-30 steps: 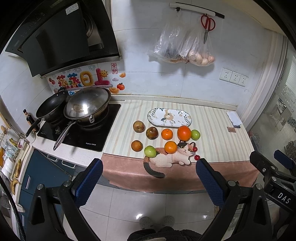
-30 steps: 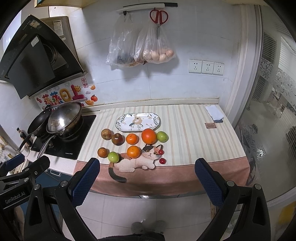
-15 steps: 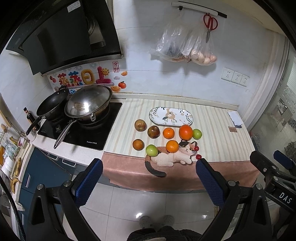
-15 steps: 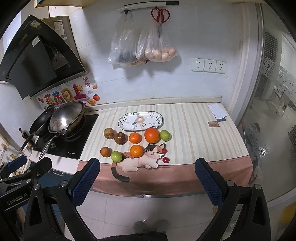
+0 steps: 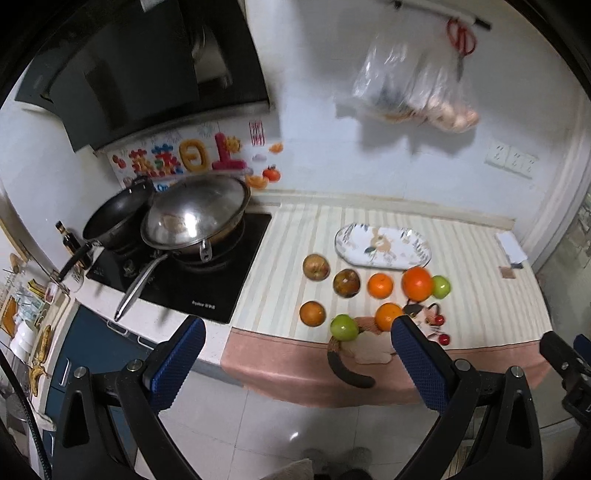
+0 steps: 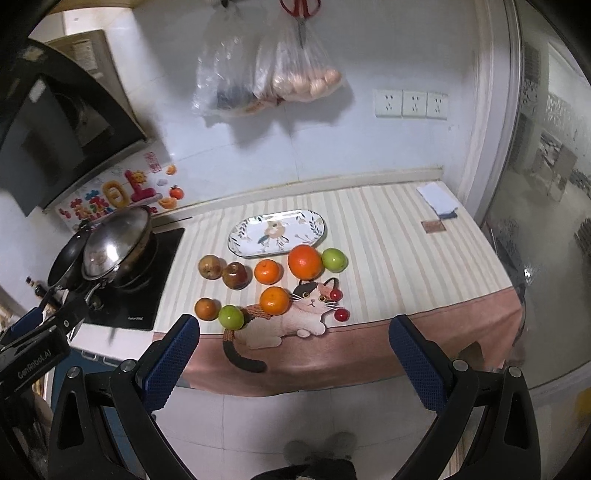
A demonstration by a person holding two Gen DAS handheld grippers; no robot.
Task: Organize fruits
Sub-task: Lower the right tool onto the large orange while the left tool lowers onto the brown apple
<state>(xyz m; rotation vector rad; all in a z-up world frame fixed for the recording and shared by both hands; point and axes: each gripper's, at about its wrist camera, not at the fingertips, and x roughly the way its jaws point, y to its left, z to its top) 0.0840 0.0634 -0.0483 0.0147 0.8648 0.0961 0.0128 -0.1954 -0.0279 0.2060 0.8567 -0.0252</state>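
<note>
Nothing is sorted yet, we judge: the fruits [image 6: 269,271] lie loose on the bench [image 6: 388,240] beside the bare plate [image 6: 277,232]. Our left tongs [image 5: 295,365] and right tongs [image 6: 293,363] hang apart, well short.

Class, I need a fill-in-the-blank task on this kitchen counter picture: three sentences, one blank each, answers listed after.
1. The patterned oval plate holds ____ fruit.
2. The number of green fruits on the counter is ____.
3. The red scissors hang on the ____.

Answers: no; two; wall
</note>
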